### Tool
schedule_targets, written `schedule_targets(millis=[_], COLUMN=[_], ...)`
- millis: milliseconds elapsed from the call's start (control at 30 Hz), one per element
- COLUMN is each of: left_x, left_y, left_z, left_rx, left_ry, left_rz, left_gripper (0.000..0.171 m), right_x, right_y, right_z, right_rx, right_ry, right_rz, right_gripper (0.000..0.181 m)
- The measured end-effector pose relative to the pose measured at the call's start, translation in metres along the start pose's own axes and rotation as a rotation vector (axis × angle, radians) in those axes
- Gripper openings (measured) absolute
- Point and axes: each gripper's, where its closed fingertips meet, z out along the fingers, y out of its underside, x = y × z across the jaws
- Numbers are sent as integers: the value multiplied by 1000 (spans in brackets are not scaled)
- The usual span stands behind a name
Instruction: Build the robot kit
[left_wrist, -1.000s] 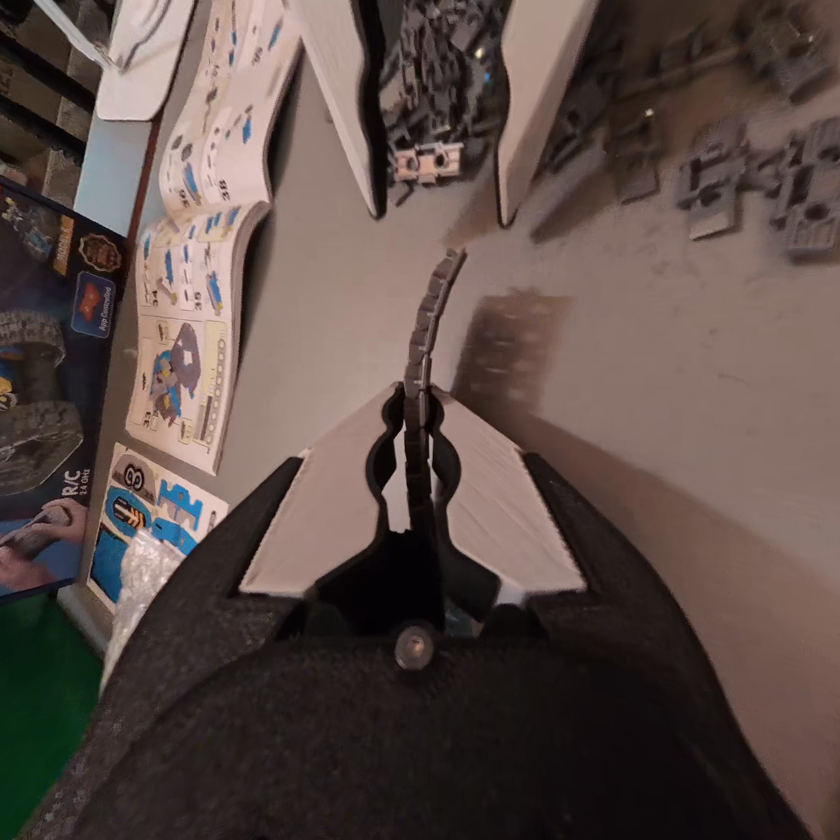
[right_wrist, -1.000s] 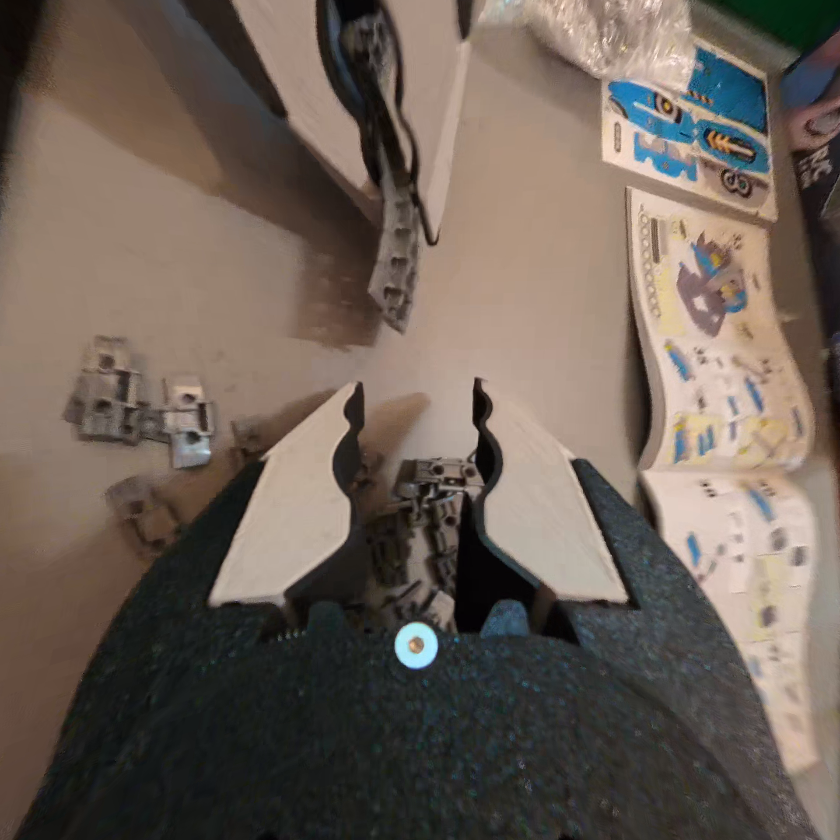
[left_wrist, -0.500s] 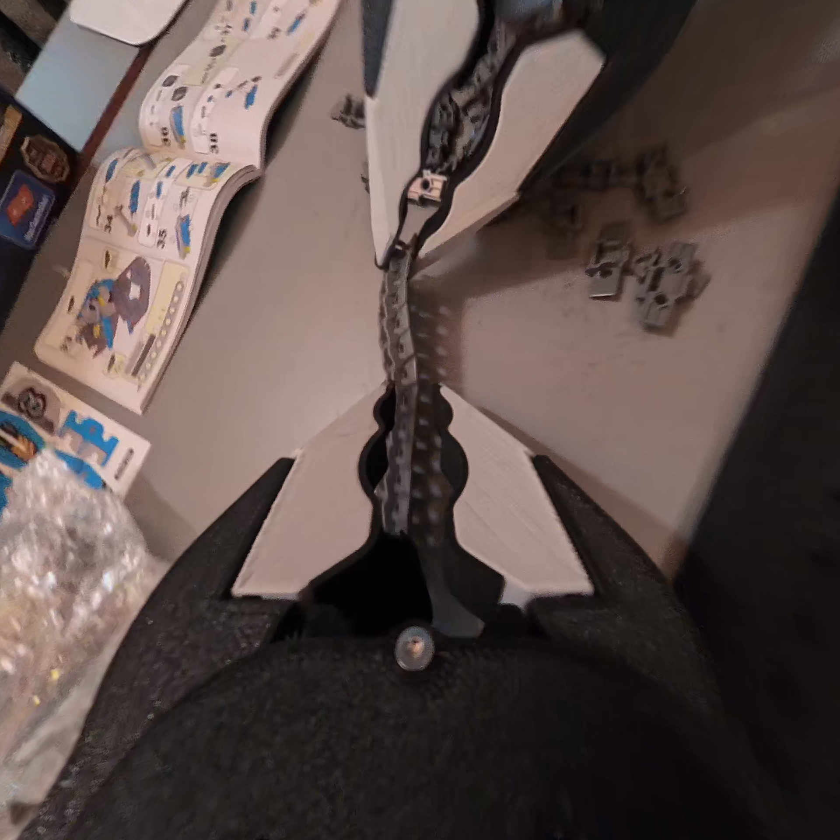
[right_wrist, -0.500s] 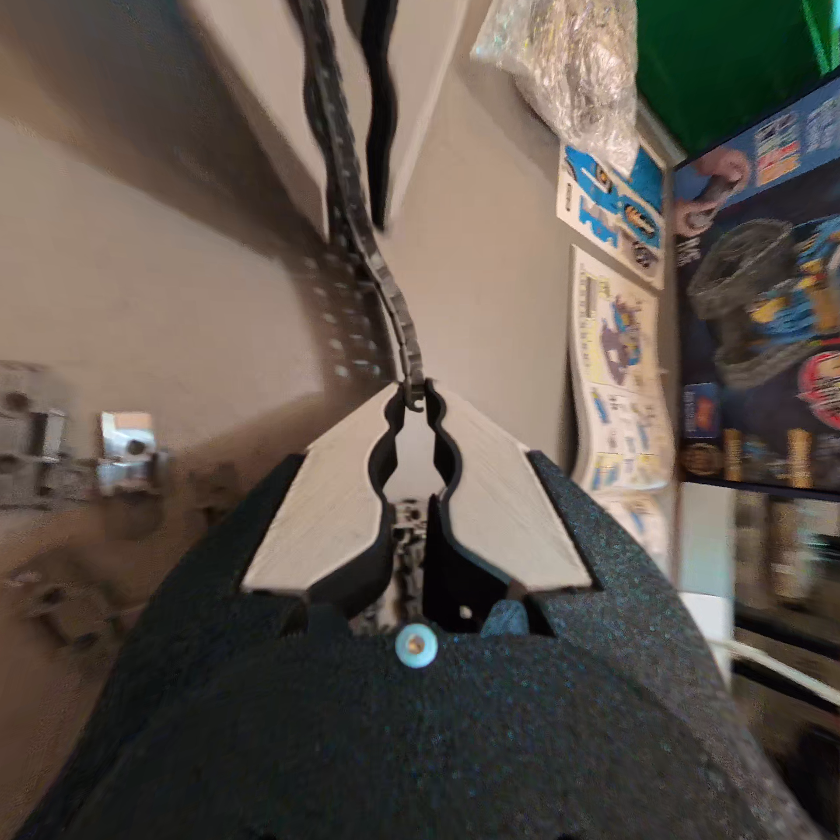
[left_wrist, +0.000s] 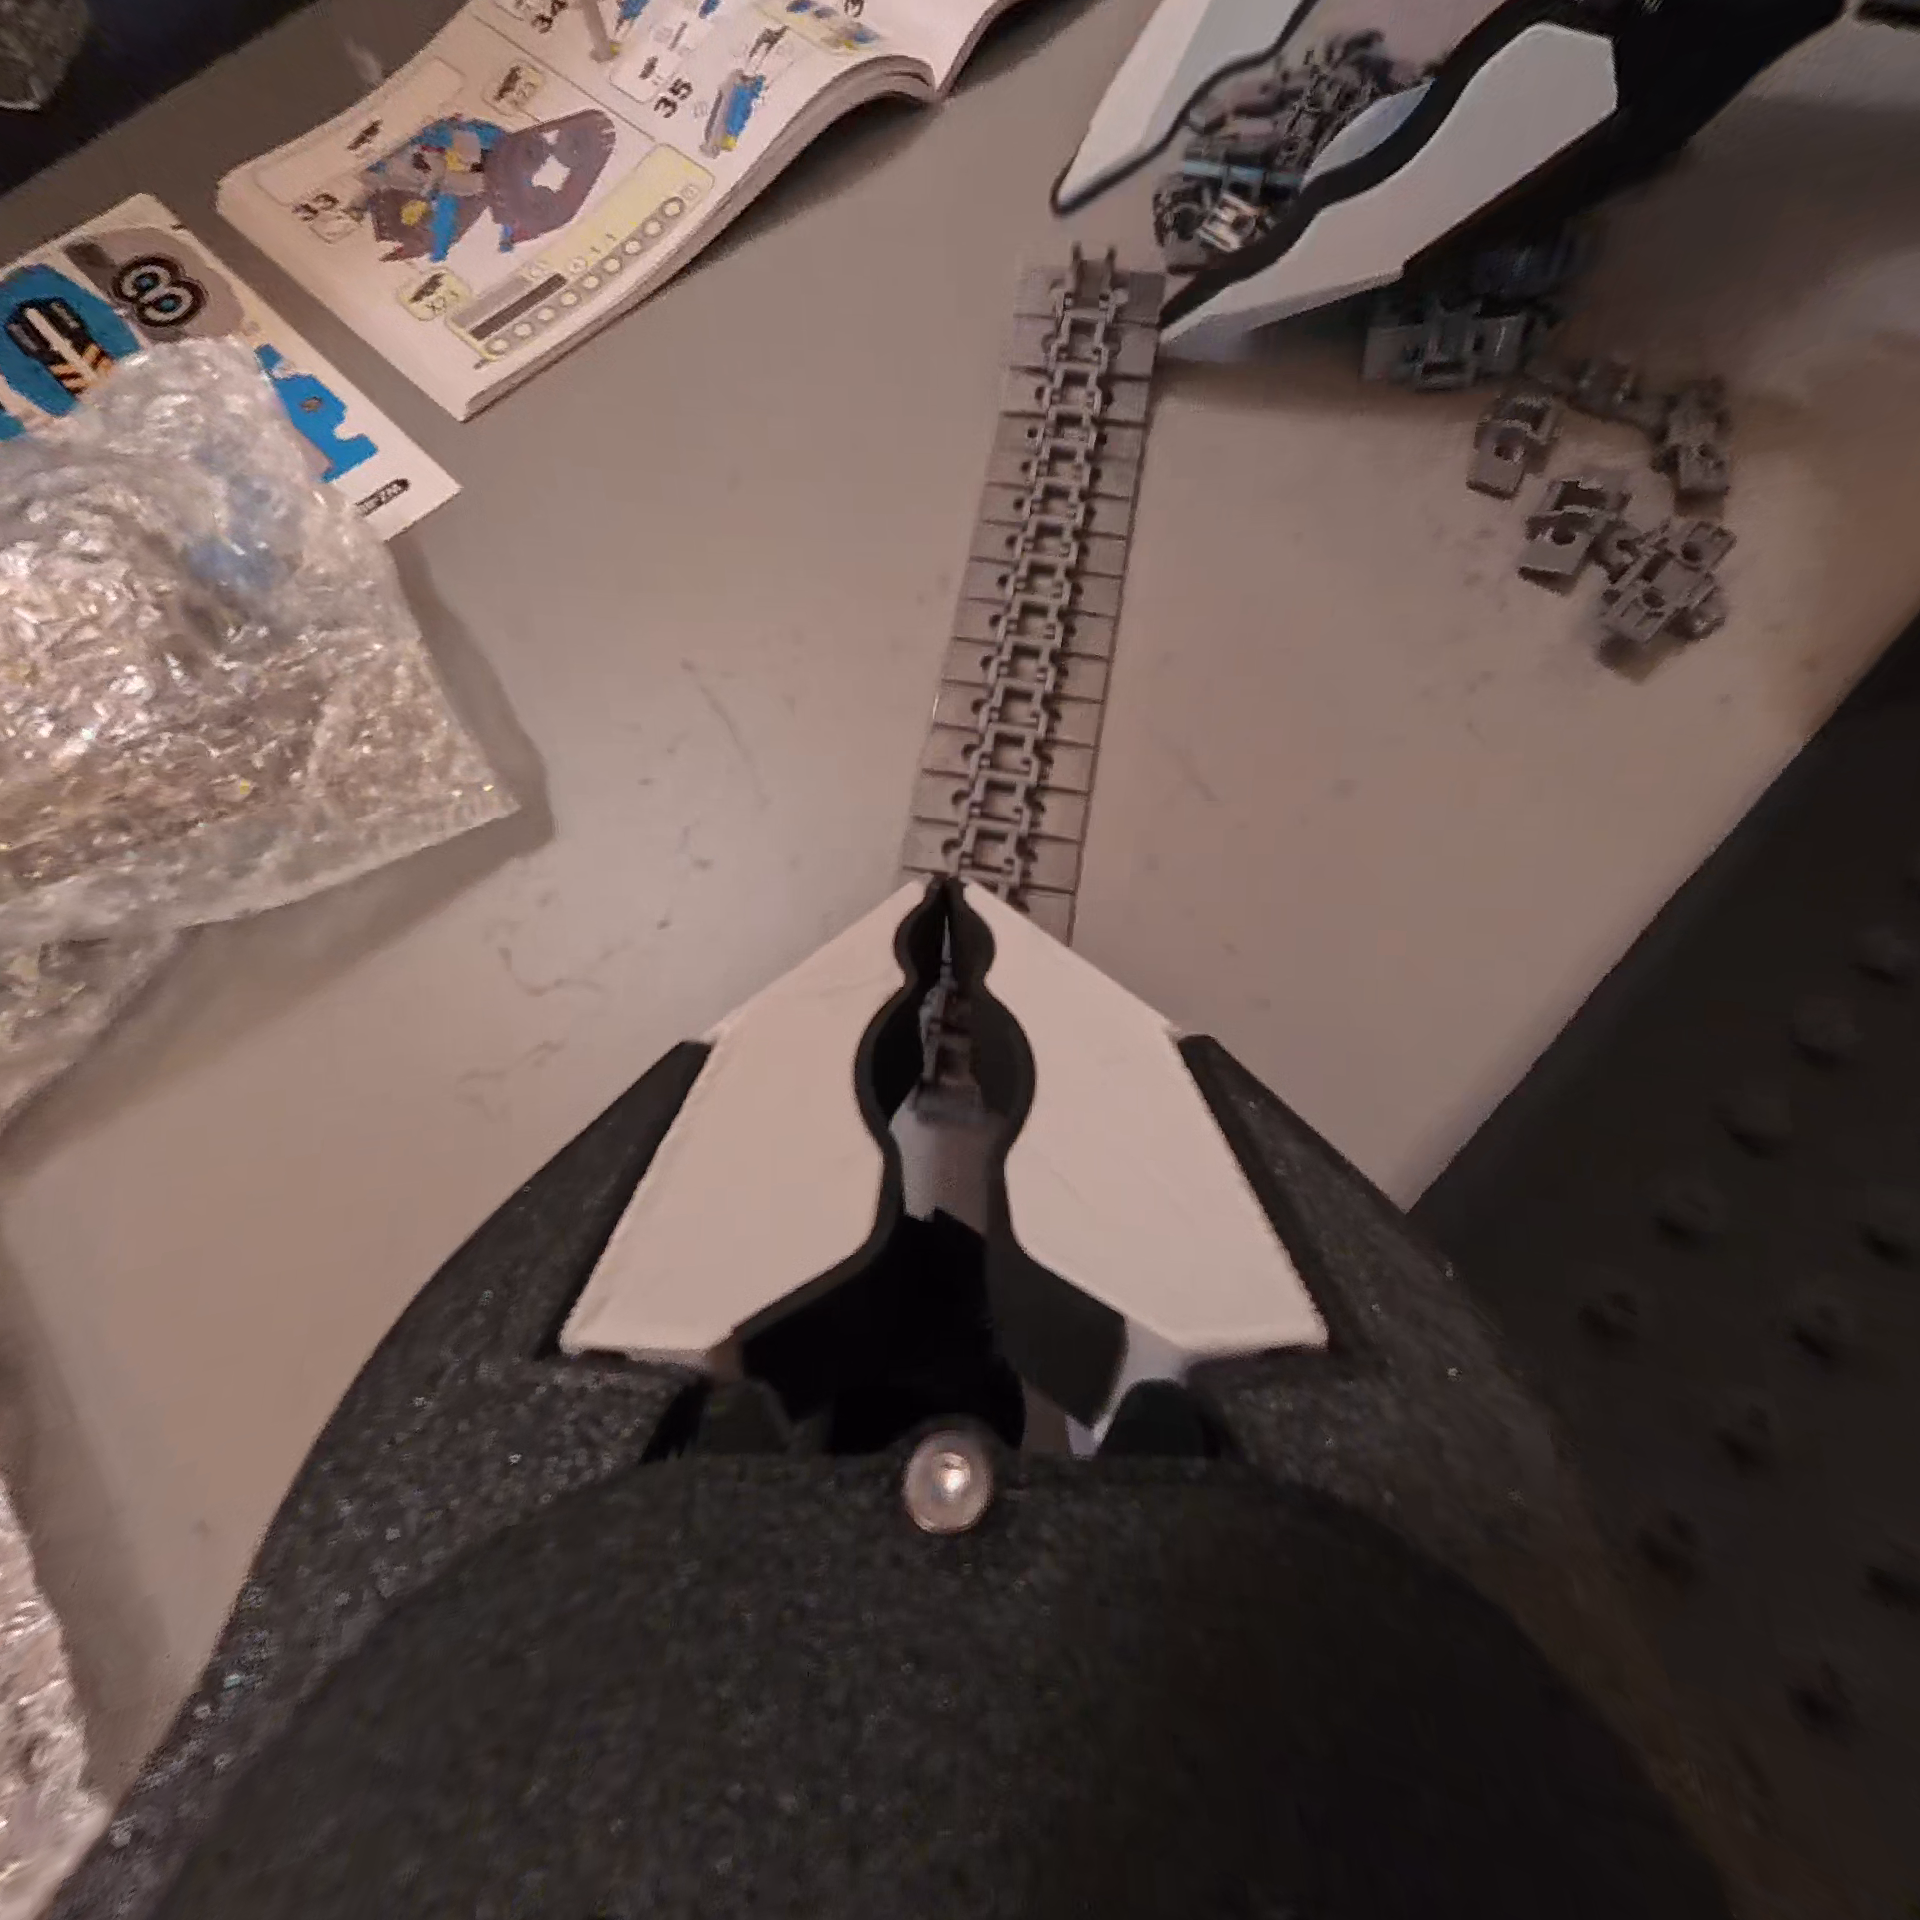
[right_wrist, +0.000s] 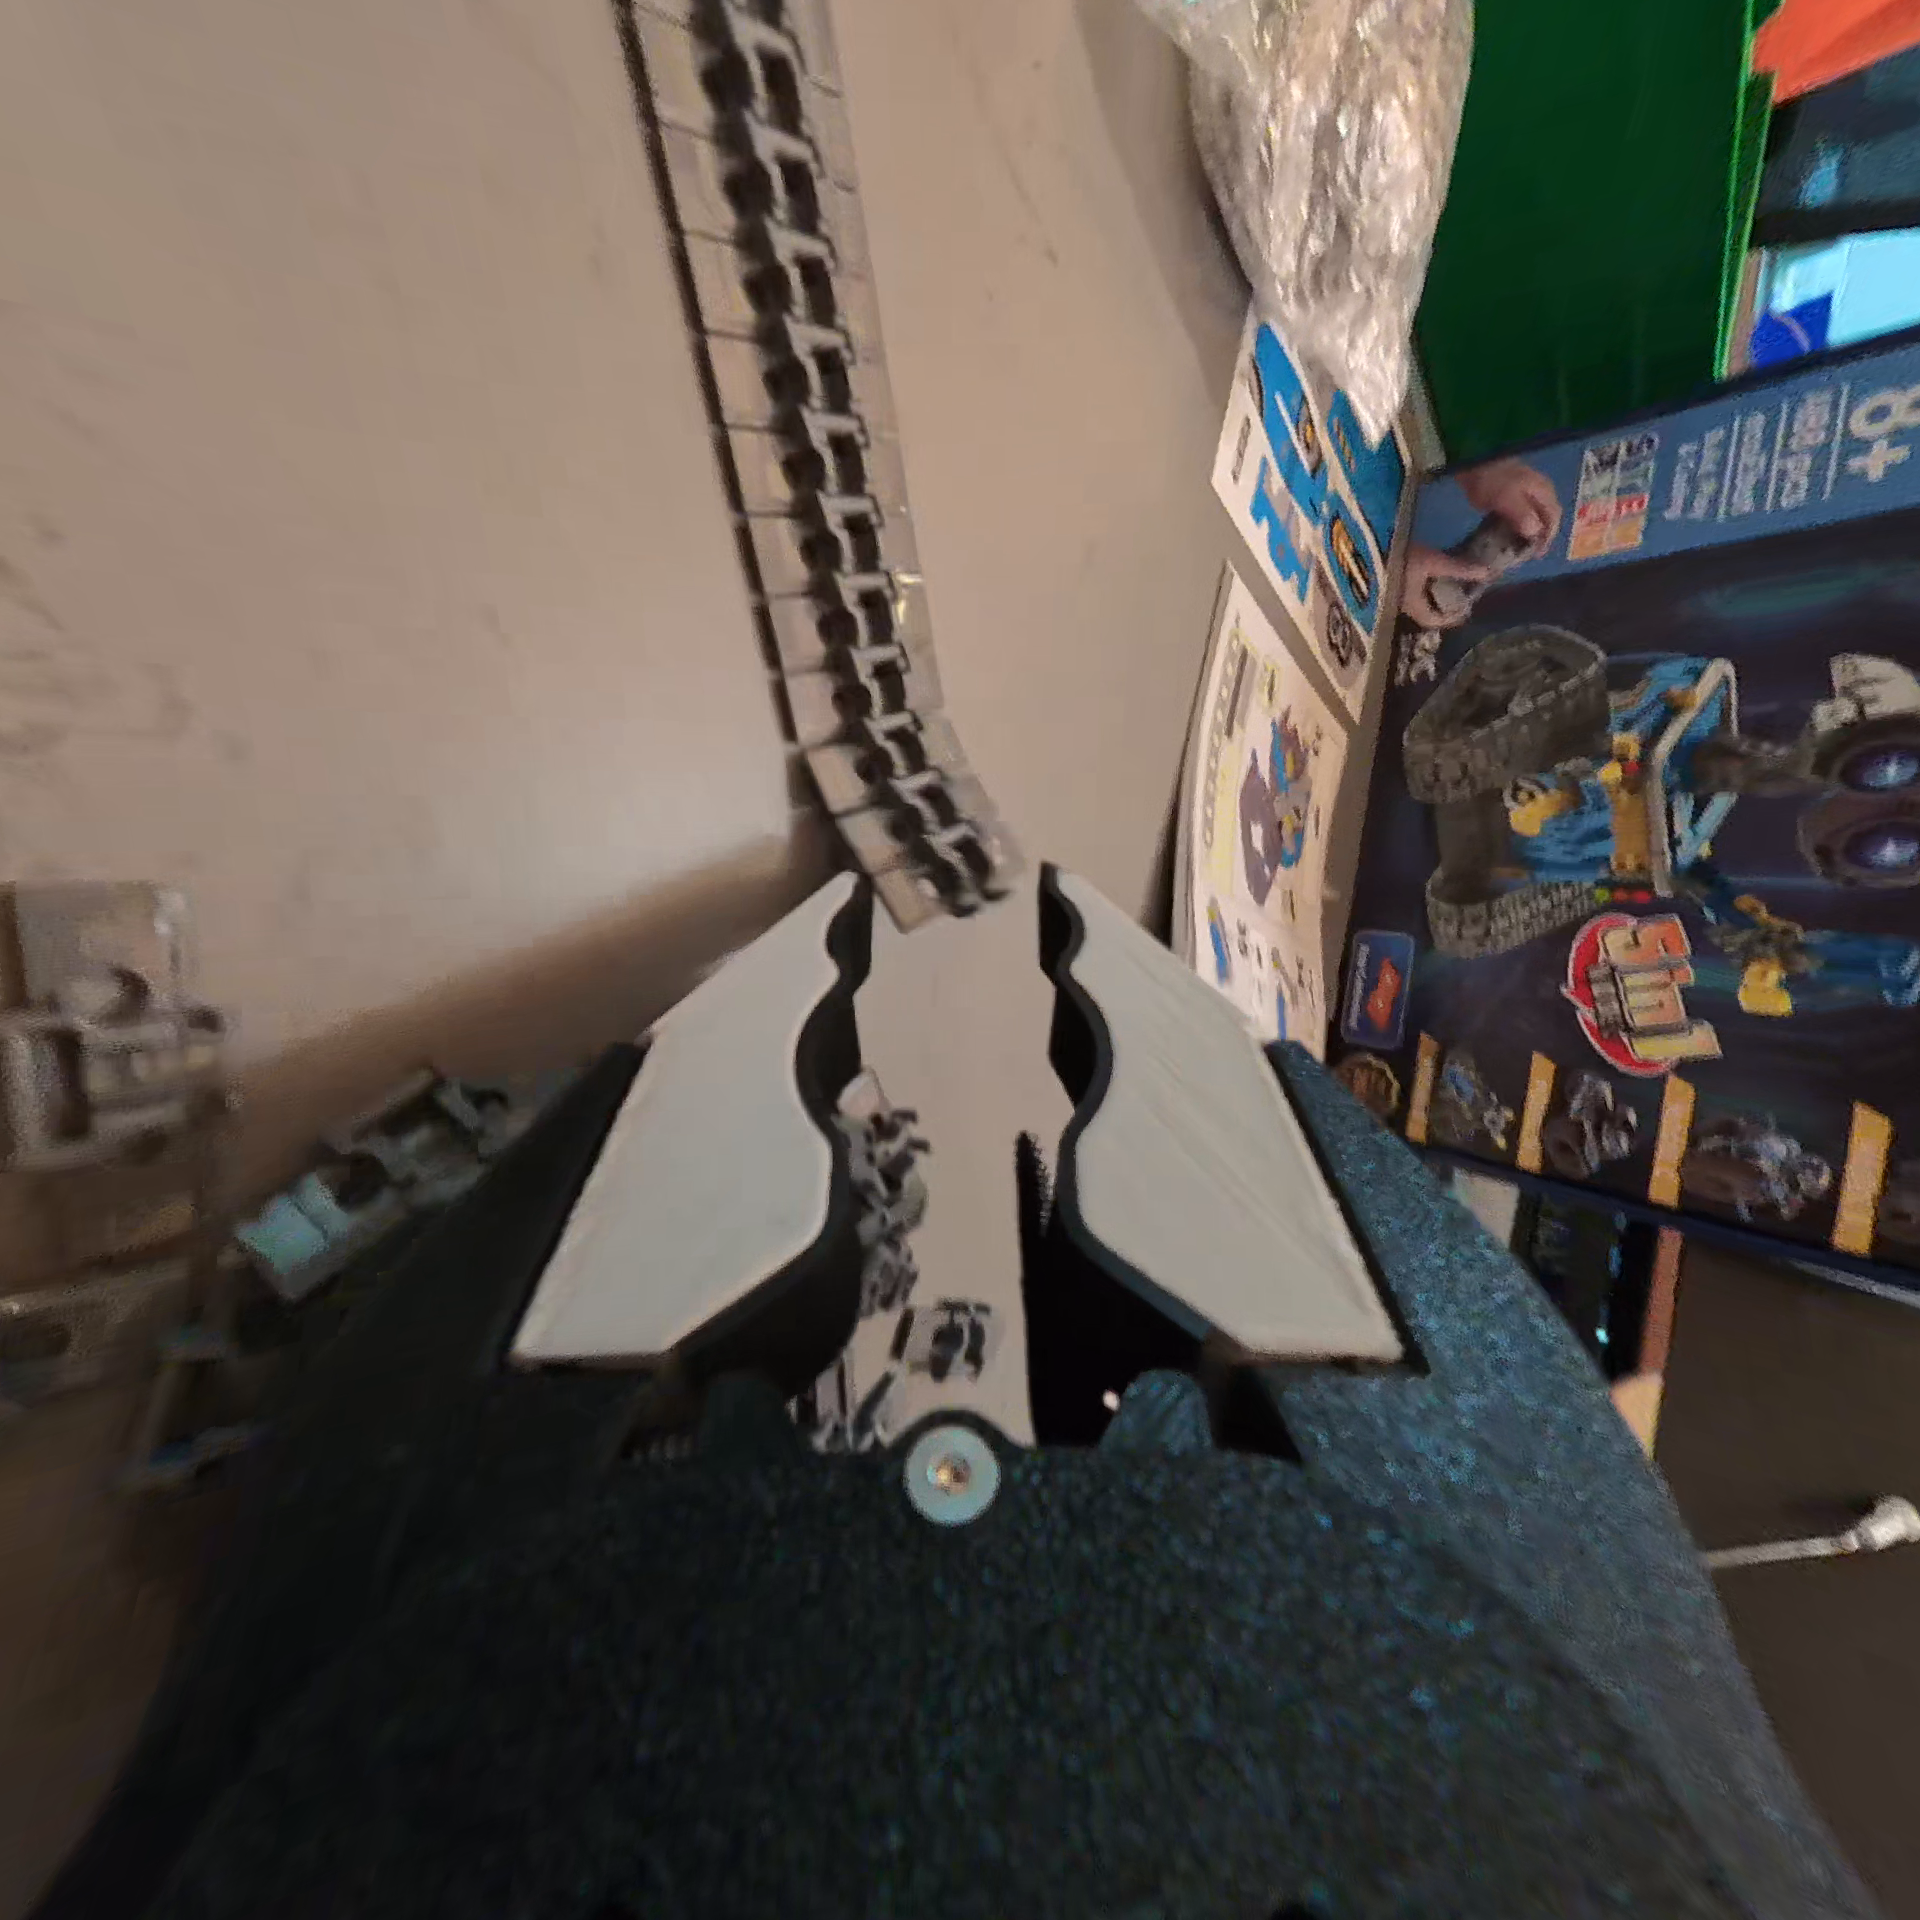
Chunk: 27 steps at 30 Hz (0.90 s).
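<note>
Between closed left fingers (left_wrist: 940, 940), grey track (left_wrist: 1049, 582)

Your work surface is a plain grey table (left_wrist: 727, 644), lightly scuffed. A long grey track strip (left_wrist: 1049, 582) lies flat across its middle. At two o'clock from the strip you have a scatter of loose grey track links (left_wrist: 1600, 520). At eleven o'clock an open instruction booklet (left_wrist: 540, 208) lies flat, and at ten o'clock a sticker sheet (left_wrist: 332, 436) sits partly under a crumpled clear plastic bag (left_wrist: 187, 665) at nine o'clock. The blue toy box (right_wrist: 1662, 852) stands just beside the booklet.
</note>
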Motion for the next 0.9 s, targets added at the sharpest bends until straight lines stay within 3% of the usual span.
schedule_targets(millis=[133,333,400,467,500,567,700,767,900], left_x=[1,-4,-6,-2,2,3,8,20,38], left_y=[11,9,6,3,3,6,23,22,9], left_z=[3,-7,-27,-51,-62,-87,-128,-139,-152], left_rx=[-45,-64,-51,23,77,205,453,511,570], left_ry=[-21,-63,-84,-95,-100,-176,-379,-368,-316], left_rz=[16,-4,-75,-222,-308,-446,-499,-502,-446], left_gripper=[0,0,0,0,0,2,12,17,20], right_x=[5,25,28,25,27,20,-20,-31,-40], right_y=[26,23,2,-51,-79,-128,-178,-187,-192], right_z=[-13,-26,-28,-36,-41,-45,-17,-2,19], right_rx=[-45,-22,46,259,369,500,370,308,241], right_ry=[34,48,-6,-154,-228,-418,-603,-561,-486], right_rz=[78,355,537,730,825,927,825,746,662], right_gripper=[45,49,30,22,8,22,44,54,51])
